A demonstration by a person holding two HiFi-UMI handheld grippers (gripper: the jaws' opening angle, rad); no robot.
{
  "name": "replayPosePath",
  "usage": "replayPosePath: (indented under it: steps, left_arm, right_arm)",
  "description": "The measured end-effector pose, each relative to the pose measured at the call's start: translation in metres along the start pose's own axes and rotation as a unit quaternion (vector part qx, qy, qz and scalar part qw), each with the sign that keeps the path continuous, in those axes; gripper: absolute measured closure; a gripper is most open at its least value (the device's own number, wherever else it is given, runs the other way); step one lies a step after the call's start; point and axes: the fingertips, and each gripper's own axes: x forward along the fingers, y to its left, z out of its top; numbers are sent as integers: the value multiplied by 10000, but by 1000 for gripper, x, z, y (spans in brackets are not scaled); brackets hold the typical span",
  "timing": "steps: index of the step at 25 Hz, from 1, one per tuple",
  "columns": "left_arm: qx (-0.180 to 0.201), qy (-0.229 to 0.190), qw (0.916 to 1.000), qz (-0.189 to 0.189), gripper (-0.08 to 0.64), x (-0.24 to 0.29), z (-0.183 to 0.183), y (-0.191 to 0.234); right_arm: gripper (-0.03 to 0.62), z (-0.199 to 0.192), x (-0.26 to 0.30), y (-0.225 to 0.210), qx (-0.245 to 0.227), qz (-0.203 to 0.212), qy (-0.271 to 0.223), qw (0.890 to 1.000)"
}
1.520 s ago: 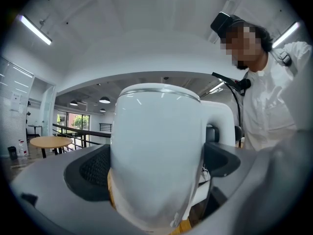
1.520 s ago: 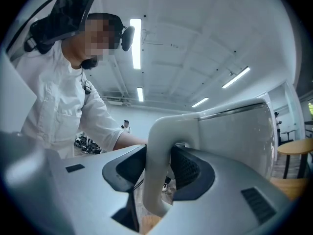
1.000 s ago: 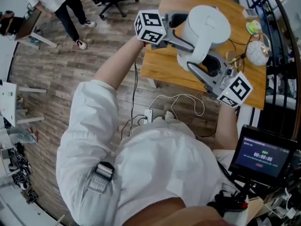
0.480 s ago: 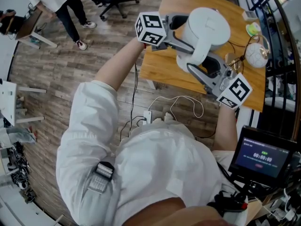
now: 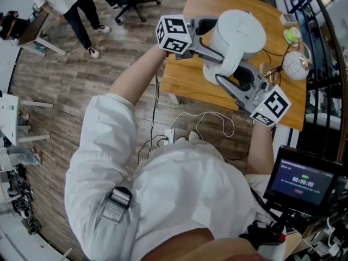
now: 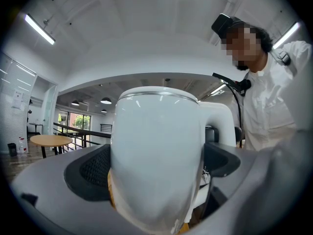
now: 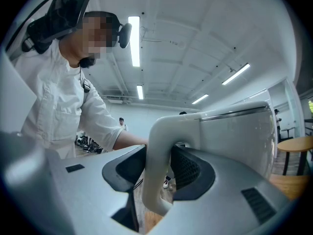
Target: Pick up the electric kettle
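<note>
Over the near edge of the light wooden table (image 5: 186,78), the white, round-bodied electric kettle (image 5: 237,34) hangs between two hand-held tools. The left gripper (image 5: 212,49) has its dark ribbed pads (image 6: 93,173) pressed to either side of the kettle's body. The right gripper (image 5: 237,81) is clamped round the kettle's white loop handle (image 7: 157,165). From where I stand the kettle looks clear of the tabletop, with wood showing beneath its base. So the pick-up seems as good as done, and what's left is to keep it level and steady. I can read no brand on the kettle. The cubes (image 5: 174,32) on the grippers carry only black-and-white square markers. A small black screen (image 5: 305,178) at the person's right shows timer digits too small to trust.
</note>
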Motion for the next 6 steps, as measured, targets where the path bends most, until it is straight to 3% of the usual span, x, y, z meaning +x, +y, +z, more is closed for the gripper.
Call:
replayPosePath:
  steps: [6]
  left_arm:
    - [1, -2, 10000, -2, -20, 0, 4, 0]
  right_arm:
    - [446, 3, 0, 0, -1, -1, 10, 10000]
